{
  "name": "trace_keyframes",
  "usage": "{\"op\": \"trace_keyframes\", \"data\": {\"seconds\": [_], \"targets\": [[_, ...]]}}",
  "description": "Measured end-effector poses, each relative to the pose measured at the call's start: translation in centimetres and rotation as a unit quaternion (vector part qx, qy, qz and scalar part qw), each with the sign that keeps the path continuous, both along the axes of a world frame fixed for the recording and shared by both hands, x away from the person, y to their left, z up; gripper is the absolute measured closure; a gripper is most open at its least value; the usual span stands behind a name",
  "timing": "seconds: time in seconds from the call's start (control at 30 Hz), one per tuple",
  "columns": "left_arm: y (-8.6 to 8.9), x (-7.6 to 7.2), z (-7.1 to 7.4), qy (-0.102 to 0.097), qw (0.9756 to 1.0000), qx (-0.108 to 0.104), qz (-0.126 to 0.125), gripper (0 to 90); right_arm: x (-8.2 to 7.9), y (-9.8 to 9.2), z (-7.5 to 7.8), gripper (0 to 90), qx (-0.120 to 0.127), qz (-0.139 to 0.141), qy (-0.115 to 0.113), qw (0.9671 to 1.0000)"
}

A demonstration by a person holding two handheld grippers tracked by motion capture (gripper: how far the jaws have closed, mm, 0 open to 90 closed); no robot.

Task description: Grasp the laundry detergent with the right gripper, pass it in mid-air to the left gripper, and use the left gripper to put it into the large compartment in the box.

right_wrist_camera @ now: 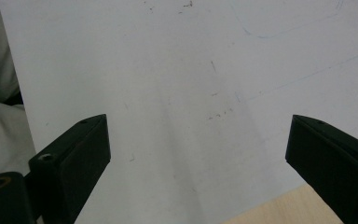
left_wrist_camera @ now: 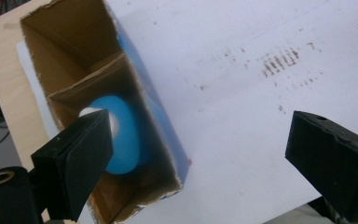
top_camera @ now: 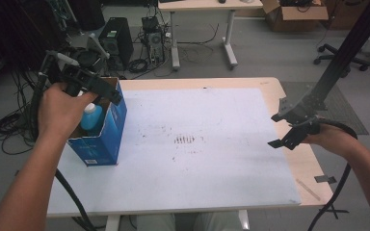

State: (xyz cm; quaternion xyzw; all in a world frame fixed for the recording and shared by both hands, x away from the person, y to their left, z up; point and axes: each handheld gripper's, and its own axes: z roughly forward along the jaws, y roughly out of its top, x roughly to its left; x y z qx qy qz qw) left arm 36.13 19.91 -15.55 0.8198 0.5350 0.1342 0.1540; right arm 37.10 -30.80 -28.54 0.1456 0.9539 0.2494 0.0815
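Basically the blue bottle (top_camera: pixel 92 118) stands upright inside the open-top blue carton (top_camera: pixel 107 139) at the left side of the worktop (top_camera: pixel 279 91), white cap up, long axis vertical, sharing the near compartment behind a cardboard divider. Left gripper (top_camera: pixel 107 91) hovers right over the carton mouth, fingers (left_wrist_camera: pixel 81 149) spread wide and empty; in the left gripper view the bottle (left_wrist_camera: pixel 121 135) sits just beside one finger, off-centre, not between them. Right gripper (top_camera: pixel 289 137) is well apart at the right edge, fingers (right_wrist_camera: pixel 81 149) also wide apart, holding nothing. Left is clearly nearer; likely a straight-down reach after recentring.
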Motion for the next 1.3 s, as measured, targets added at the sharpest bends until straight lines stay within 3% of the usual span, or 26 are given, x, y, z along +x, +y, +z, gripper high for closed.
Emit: {"op": "trace_keyframes", "data": {"seconds": [0.33,0.67,1.07,1.3], "targets": [[-2.9,-0.2,0.5,-0.003,0.9987,0.009,-0.050,6.1,-0.1,0.0,0.2,6.0,0.001,0.000,0.001,1.0000],[-5.3,0.5,0.0,-0.001,0.9950,0.015,-0.099,6.1,-0.1,-0.1,0.1,5.4,0.000,-0.003,0.006,1.0000],[-8.3,1.7,-1.5,0.009,0.9882,0.019,-0.152,5.8,0.0,0.2,0.3,5.2,-0.004,-0.008,0.011,0.9999],[-9.4,2.2,-2.5,0.019,0.9815,0.026,-0.189,5.6,0.0,0.3,0.4,5.2,-0.005,-0.011,0.014,0.9998]]}}
